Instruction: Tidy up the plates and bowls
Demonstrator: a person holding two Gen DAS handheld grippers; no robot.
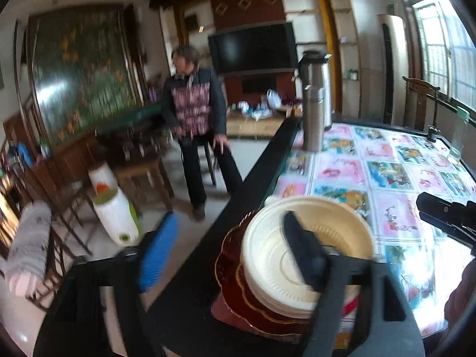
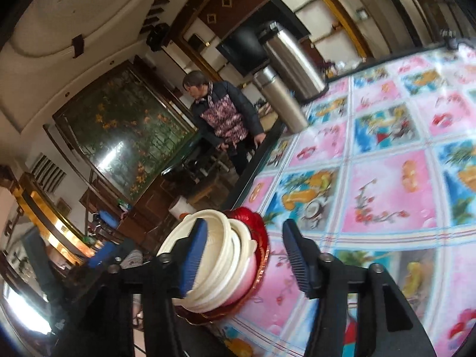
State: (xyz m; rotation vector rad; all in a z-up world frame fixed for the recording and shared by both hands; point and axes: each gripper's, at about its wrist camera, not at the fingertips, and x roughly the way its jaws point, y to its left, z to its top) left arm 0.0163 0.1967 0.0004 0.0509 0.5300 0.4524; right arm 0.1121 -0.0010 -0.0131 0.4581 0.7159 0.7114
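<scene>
A stack of cream-white bowls (image 1: 267, 267) sits on red plates with gold rims (image 1: 230, 276) at the near left corner of the table (image 1: 395, 178). My left gripper (image 1: 229, 255) is open wide. Its right finger hangs over the top bowl, and its blue-padded left finger is out past the table edge, clear of the plates. In the right wrist view, the same bowls (image 2: 220, 253) and red plates (image 2: 257, 223) lie tilted just beyond my right gripper (image 2: 247, 258). It is open, its left pad overlapping the bowl rims. The right gripper (image 1: 422, 208) also shows at the frame's right edge.
Two steel thermos flasks (image 1: 314, 113) (image 2: 279, 101) stand at the table's far left edge. A glass jar (image 1: 459, 136) is at the far right. A person (image 1: 193, 104) (image 2: 226, 110) sits beyond the table among wooden chairs. The tablecloth (image 2: 386, 178) is patterned pink and blue.
</scene>
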